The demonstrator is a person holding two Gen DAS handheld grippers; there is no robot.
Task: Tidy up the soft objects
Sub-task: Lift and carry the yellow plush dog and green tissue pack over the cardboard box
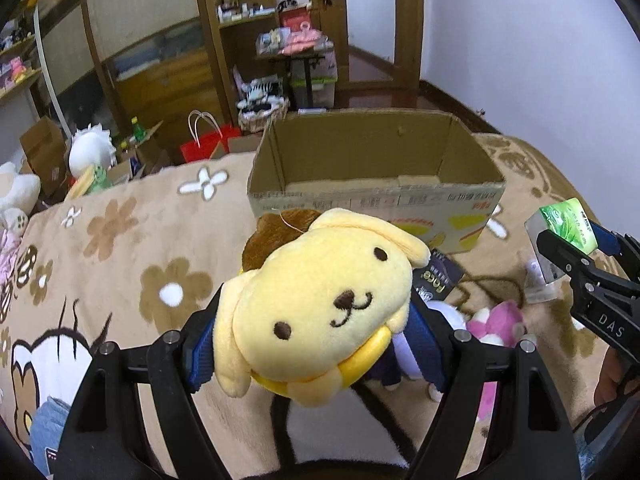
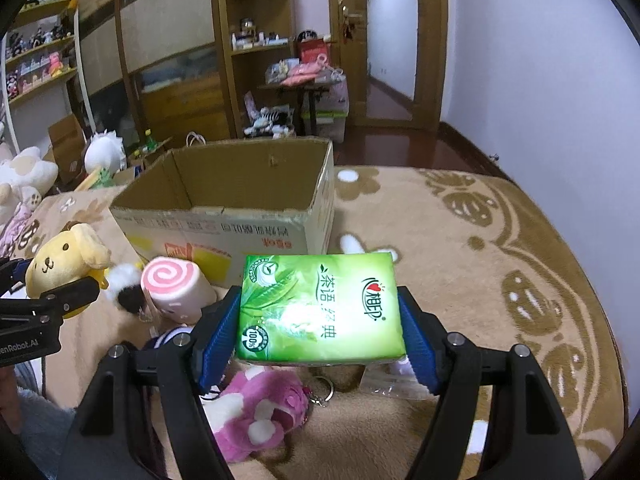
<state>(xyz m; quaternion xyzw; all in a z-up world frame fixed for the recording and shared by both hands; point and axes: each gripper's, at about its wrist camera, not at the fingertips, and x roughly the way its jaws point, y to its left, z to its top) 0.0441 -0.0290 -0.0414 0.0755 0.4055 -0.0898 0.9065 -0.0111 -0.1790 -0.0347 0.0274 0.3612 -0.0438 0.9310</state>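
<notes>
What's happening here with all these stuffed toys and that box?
A person is tidying soft things off a blanket-covered bed, a hand-held gripper in each hand. The left gripper has its jaws closed on a yellow dog plush; the right gripper grips a green tissue pack. Both are held up in front of an open cardboard box. A pink plush lies on the bed.

A: Soft, even indoor light in both views, with hardly a hard shadow on the blanket (image 1: 132,240) around the cardboard box (image 1: 372,200).

B: There's white glare on the green tissue pack (image 2: 320,312) just in front of the box. Past the box the shelves bow, the corners go black, and the near edges blur.
</notes>
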